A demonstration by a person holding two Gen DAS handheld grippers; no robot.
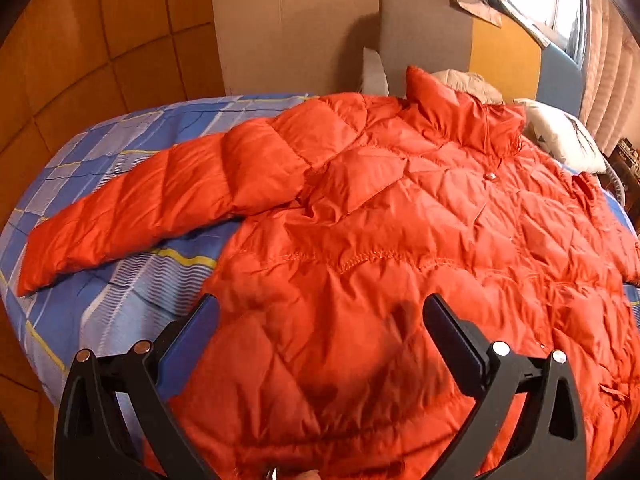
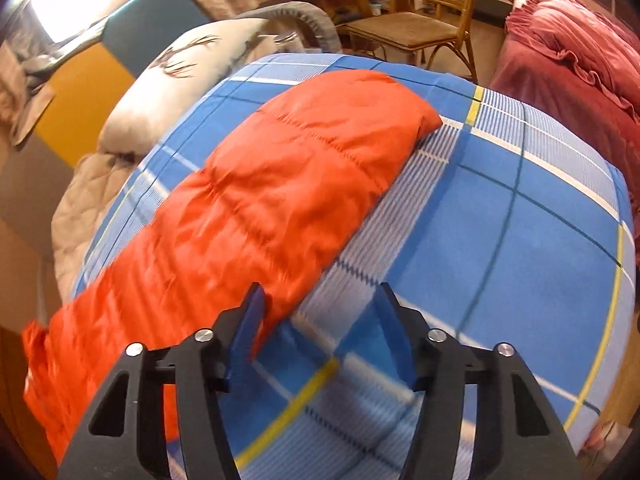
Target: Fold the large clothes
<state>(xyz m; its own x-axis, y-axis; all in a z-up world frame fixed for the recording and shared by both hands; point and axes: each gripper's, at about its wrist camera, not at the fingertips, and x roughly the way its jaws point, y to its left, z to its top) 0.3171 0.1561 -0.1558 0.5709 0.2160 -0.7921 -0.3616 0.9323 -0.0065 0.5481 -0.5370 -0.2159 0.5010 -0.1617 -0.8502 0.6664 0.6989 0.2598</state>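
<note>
An orange quilted down jacket (image 1: 400, 208) lies spread front-up on a bed covered by a blue plaid sheet (image 1: 120, 304), and everything here is placed against that jacket. Its collar (image 1: 460, 116) points toward the grey and yellow headboard (image 1: 460, 40), and one sleeve (image 1: 152, 208) stretches out flat over the sheet away from the body. The left gripper (image 1: 320, 304) hangs over the lower part of the jacket body, its fingers (image 1: 452, 332) spread wide with the fabric below them and nothing gripped. The right gripper (image 2: 320, 292) hovers beside the jacket's other sleeve (image 2: 260, 200), which runs across the sheet to a cuff (image 2: 400, 108) at the far end; its fingers (image 2: 250, 320) stand partly open, the left one just at the sleeve's edge, the bare sheet between them, nothing held. Beyond that sleeve lies a pale printed pillow (image 2: 192, 72). Farther off stand a rattan chair (image 2: 420, 12) and a heap of pink bedding (image 2: 572, 52).
</note>
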